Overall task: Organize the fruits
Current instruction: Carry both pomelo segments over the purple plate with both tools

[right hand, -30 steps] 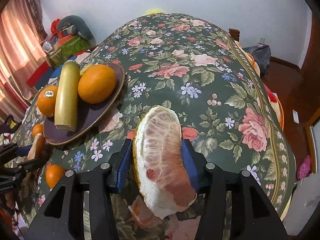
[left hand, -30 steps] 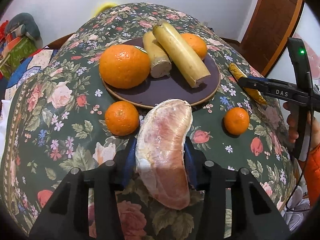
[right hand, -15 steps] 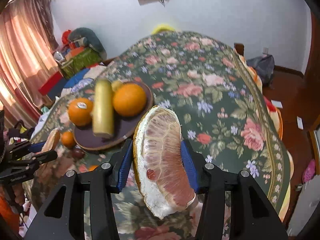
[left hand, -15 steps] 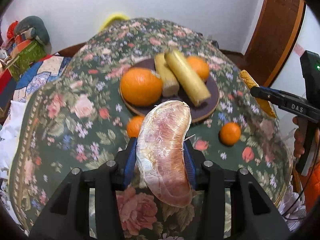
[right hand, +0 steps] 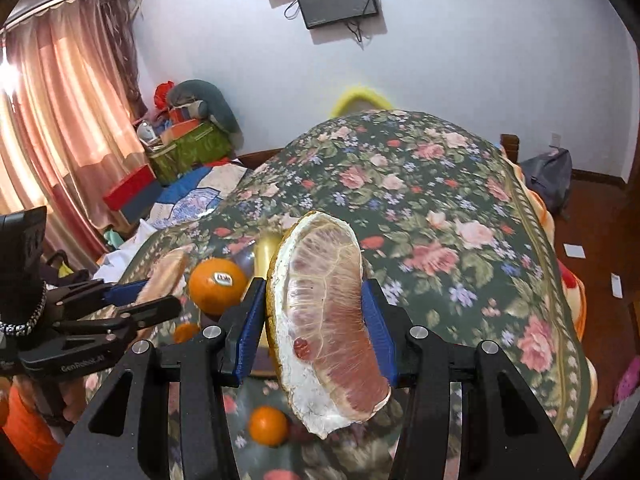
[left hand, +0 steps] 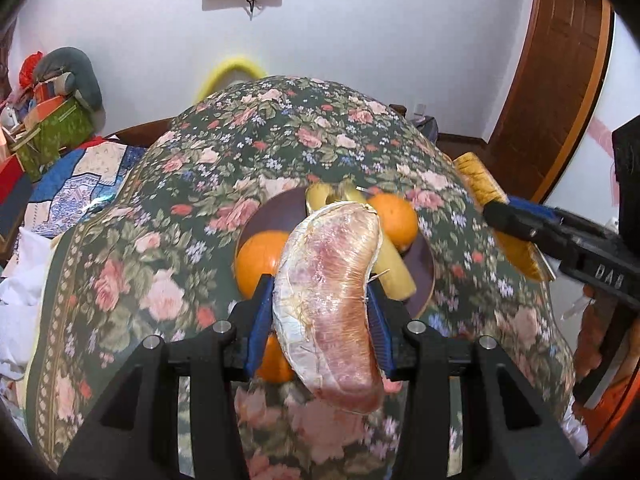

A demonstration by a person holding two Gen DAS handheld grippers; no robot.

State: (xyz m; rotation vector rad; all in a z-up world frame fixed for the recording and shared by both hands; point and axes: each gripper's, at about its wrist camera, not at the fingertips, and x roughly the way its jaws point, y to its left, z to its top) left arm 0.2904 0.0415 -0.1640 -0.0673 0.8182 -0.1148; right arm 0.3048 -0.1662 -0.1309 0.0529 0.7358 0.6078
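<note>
My left gripper (left hand: 318,308) is shut on a plastic-wrapped pomelo wedge (left hand: 332,300), held high above the floral table. Behind it sits the dark round plate (left hand: 424,264) with two large oranges (left hand: 258,262), (left hand: 394,218) and two yellow bananas (left hand: 394,270). A small orange (left hand: 272,358) lies on the cloth below the wedge. My right gripper (right hand: 316,328) is shut on an unwrapped pomelo wedge (right hand: 324,320), also lifted. It shows at the right of the left wrist view (left hand: 516,216). The left gripper shows at the left of the right wrist view (right hand: 160,296).
The floral tablecloth (right hand: 432,216) covers a long table. A small orange (right hand: 268,426) lies below the right gripper and a stickered orange (right hand: 218,284) on the plate. Boxes and cushions (right hand: 188,144) stand at the far left. A wooden door (left hand: 560,80) is at the right.
Both grippers have risen well above the table with their pomelo wedges. The plate and oranges look smaller and further below. Both grips are unchanged.
</note>
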